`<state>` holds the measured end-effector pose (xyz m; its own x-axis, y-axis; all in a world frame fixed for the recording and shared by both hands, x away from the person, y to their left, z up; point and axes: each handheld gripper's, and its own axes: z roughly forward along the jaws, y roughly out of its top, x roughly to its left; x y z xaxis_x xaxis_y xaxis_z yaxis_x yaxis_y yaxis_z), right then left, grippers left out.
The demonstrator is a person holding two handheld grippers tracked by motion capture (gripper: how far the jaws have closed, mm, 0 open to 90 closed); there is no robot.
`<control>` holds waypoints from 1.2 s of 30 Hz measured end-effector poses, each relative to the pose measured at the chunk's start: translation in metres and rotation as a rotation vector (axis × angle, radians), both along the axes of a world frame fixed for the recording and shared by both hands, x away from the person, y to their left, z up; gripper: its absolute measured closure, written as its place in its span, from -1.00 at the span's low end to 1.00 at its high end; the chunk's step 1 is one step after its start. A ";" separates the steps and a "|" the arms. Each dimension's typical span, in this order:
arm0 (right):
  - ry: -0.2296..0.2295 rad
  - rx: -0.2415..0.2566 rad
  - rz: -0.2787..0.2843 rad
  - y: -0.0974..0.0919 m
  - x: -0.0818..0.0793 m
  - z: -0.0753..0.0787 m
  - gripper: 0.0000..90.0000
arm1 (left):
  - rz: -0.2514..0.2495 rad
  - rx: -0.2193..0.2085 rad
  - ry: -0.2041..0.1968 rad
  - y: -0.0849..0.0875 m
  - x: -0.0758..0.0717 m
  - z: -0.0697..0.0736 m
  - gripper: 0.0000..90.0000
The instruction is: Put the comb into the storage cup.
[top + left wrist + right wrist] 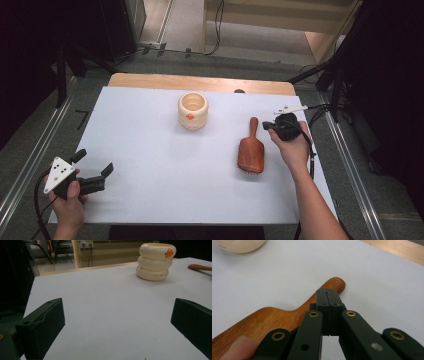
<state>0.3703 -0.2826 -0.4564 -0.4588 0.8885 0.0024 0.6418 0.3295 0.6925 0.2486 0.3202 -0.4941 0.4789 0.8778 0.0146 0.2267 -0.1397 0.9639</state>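
At the lower left of the high view, one left gripper (95, 167) is held with its jaws spread wide and nothing between them. One cream ringed cup (193, 110) is seen at upper centre on the white table (150, 150). One wooden hairbrush (251, 150) lies right of centre, and just above its handle the right gripper (267, 125) is held with jaws pressed together, empty.

A cream ringed cup (193, 110) and a wooden hairbrush (251, 152) rest apart on the white table (165, 170).
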 end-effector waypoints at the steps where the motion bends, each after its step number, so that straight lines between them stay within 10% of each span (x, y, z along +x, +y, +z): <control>1: 0.000 0.000 0.000 0.000 0.000 0.000 0.95 | 0.000 0.001 0.000 0.000 0.000 0.000 -1.00; 20: 0.101 -0.126 0.045 0.037 0.066 -0.013 0.95 | -0.007 0.010 -0.003 -0.001 0.000 0.000 -1.00; 36: 0.177 -0.179 0.044 0.040 0.074 -0.034 0.95 | -0.003 0.009 -0.001 0.000 0.000 0.000 -1.00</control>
<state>0.4444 -0.2422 -0.4901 -0.5033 0.8613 -0.0693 0.7303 0.4669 0.4987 0.2486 0.3202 -0.4941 0.4818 0.8760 0.0225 0.2253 -0.1487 0.9629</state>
